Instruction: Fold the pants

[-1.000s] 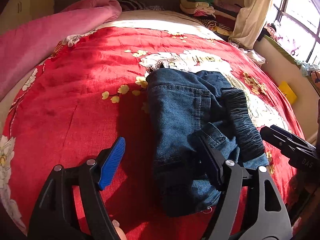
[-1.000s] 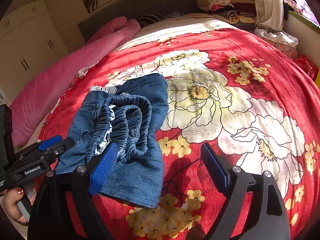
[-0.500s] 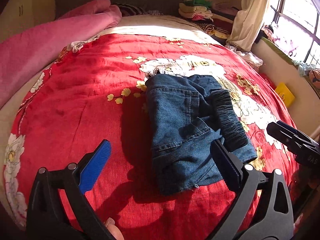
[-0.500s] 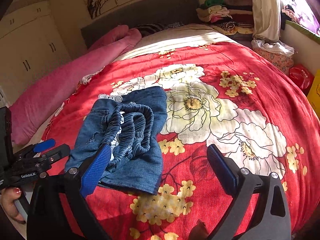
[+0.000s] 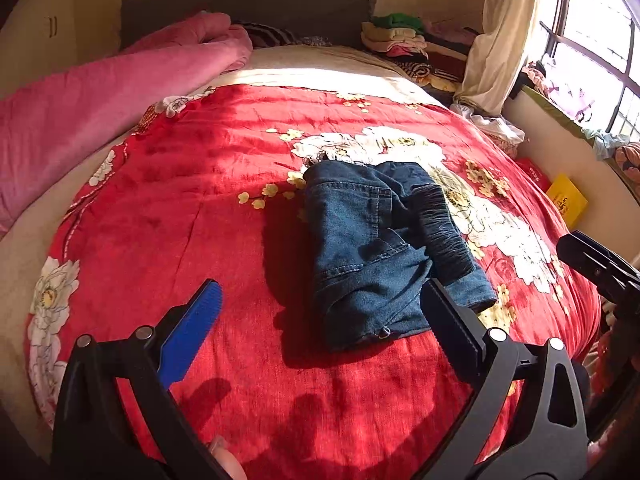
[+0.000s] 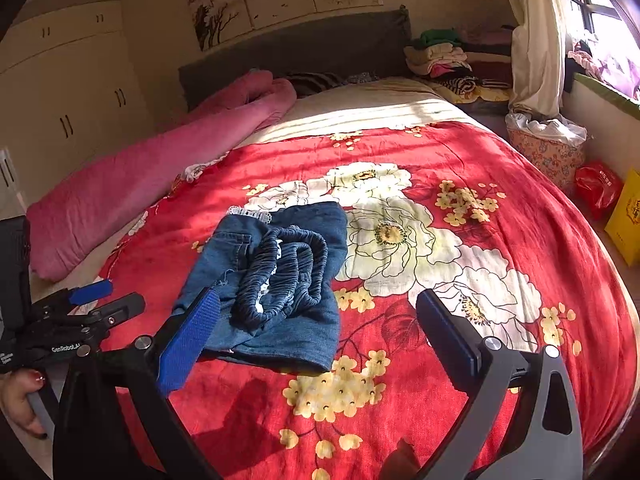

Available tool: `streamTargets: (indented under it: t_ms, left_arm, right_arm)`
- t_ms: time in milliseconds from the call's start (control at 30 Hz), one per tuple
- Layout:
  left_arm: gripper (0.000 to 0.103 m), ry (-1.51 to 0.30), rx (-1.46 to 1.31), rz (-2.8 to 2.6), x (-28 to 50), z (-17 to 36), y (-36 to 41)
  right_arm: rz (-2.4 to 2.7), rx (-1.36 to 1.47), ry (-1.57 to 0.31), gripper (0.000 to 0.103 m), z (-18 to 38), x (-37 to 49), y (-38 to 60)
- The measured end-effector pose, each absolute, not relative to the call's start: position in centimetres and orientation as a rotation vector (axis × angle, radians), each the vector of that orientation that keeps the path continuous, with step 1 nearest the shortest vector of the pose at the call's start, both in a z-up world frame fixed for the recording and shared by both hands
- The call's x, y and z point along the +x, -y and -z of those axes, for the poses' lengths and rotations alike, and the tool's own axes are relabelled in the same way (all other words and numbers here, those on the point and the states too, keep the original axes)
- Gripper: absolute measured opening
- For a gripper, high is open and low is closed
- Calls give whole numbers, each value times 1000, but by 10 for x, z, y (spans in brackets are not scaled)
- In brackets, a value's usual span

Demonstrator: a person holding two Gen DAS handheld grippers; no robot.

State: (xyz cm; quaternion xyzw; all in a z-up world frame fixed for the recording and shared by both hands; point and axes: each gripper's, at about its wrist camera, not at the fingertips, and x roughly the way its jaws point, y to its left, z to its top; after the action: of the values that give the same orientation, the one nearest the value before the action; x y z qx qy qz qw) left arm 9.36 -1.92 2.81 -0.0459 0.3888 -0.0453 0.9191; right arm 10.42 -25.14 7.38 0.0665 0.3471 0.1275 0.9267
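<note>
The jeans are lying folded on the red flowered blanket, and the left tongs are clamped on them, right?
Not quite. The jeans do lie folded on the red flowered blanket, but the left tongs are wide open and clear of them, as the left wrist view shows.

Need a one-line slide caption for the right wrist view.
Folded denim pants lie on the red floral bedspread; the right gripper hovers open and empty above them.

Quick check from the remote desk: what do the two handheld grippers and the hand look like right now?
Both the left gripper and the right gripper are black two-finger frames with silver pivot bolts. Each has one bright blue ribbed pad and one dark pad. The right wrist view shows white "GenRobot.AI" lettering on the left gripper's black body, and red-painted nails on the hand gripping its handle. No cables or sleeves show.
</note>
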Motion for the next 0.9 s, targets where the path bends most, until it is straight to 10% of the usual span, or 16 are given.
streamTargets:
  t_ms: [900]
  left_arm:
    - [93,-781,-106,80,3,-17,19]
  right_arm:
    - [-296,142,-722,98,-67,24,246]
